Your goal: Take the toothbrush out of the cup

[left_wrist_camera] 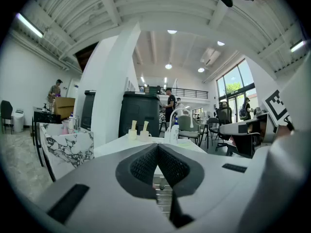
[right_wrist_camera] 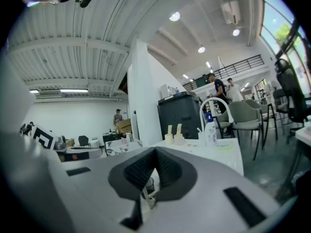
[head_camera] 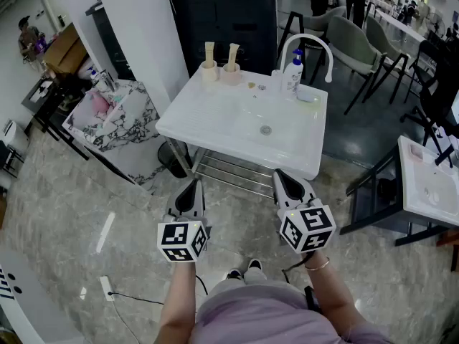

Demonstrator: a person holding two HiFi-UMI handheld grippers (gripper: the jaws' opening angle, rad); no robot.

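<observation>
Head view: we're at the approach step, nothing gripped yet. A brush (head_camera: 209,50) stands in the left cup (head_camera: 209,71) and another in the right cup (head_camera: 231,72), at the sink's (head_camera: 215,124) far left corner. Left claw (head_camera: 191,186) and right claw (head_camera: 285,178) hang short of the near edge, well apart from them.

Left gripper view: jaws together, empty. Brush (left_wrist_camera: 133,125) is ahead, slightly left.

Right gripper view: jaws together, empty. Brush (right_wrist_camera: 169,129) is ahead, slightly right.

Next, we reckon: reach across, open one claw, pinch a handle above the rim, lift straight up.
</observation>
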